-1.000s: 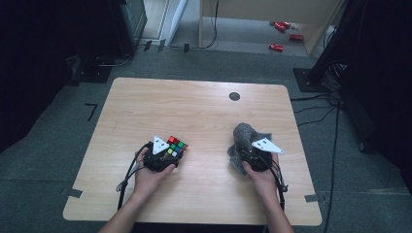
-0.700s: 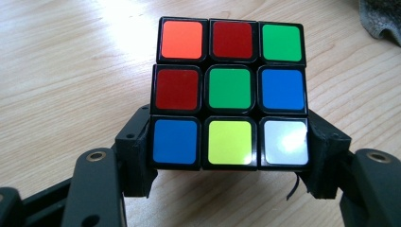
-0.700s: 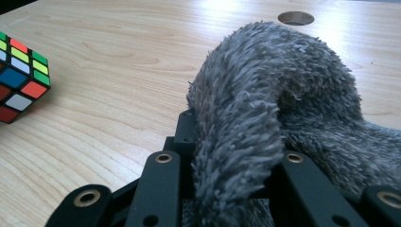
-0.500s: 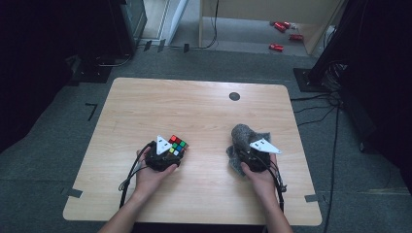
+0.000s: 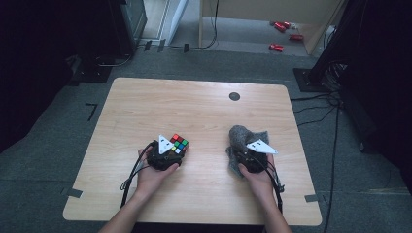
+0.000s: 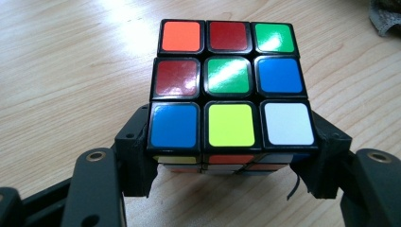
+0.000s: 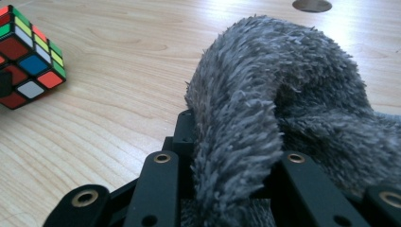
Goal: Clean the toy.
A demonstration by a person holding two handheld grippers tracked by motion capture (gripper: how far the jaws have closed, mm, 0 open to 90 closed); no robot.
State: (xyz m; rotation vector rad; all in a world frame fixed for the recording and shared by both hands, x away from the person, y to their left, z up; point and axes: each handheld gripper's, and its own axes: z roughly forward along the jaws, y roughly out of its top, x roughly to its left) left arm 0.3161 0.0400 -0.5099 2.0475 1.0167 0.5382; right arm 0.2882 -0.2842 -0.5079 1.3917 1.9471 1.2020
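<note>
I am holding both grips at once, so the picking up looks done to me; what is left, as I judge it, is bringing the two things together, probably the cloth onto the cube, and neither has started toward the other.

Nearest to me, my left gripper is clamping the puzzle cube: its two black jaws are pressing on the cube's left and right sides at the near bottom row, and the rest of the cube is sticking out past the tips with its scrambled top face turned up. My right gripper is pinching a raised fold of the grey fluffy cloth between its jaws, with the bulk of the cloth bunching up ahead of and over the tips.

In the high view my left hand and right hand are reaching in side by side, forearms low over the wooden table, both grippers pointing away from me, well apart. Beyond the right jaws, a dark round hole is sitting in the tabletop.
</note>
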